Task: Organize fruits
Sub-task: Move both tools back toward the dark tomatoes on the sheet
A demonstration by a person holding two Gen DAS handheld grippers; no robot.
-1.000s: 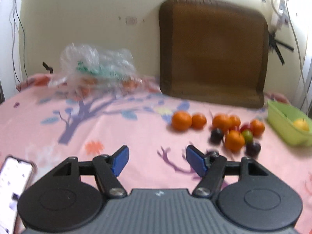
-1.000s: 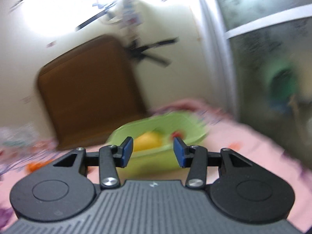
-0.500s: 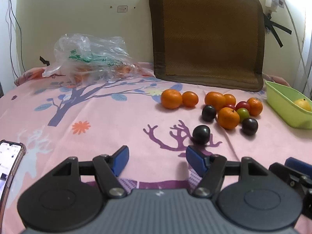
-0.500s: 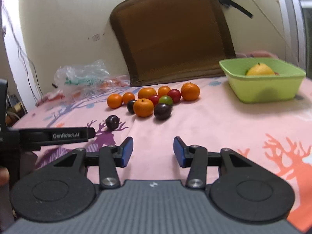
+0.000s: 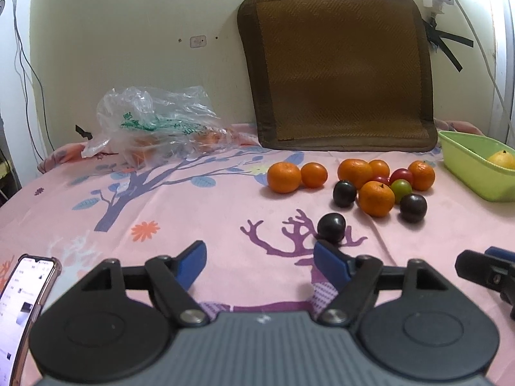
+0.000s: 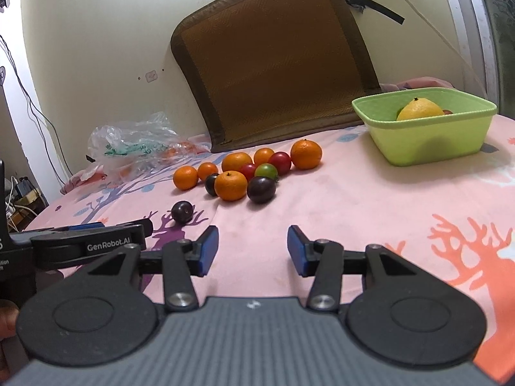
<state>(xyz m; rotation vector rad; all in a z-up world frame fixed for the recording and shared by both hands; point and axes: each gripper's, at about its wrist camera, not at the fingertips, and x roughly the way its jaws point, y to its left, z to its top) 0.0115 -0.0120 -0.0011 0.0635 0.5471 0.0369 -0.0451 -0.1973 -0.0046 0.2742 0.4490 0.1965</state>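
Several oranges point(image 5: 376, 198), dark plums, red tomatoes and a green one point(image 5: 401, 188) lie clustered on the pink bedsheet; the cluster also shows in the right wrist view point(image 6: 230, 185). One dark plum point(image 5: 331, 227) point(image 6: 182, 211) lies apart, just ahead of my left gripper's right finger. A green tub point(image 5: 476, 173) point(image 6: 428, 141) at the right holds a yellow citrus fruit point(image 6: 418, 110). My left gripper point(image 5: 259, 262) is open and empty. My right gripper point(image 6: 252, 249) is open and empty, low over the sheet, short of the fruit.
A brown cushion point(image 5: 338, 67) leans on the back wall. A crumpled clear plastic bag point(image 5: 154, 125) with fruit lies at the back left. A phone point(image 5: 22, 302) lies at the near left. Cables hang on the wall at the right.
My right gripper swung left and down from facing the green tub to facing the fruit cluster. My left gripper dropped lower and now holds steady. Both stayed open.
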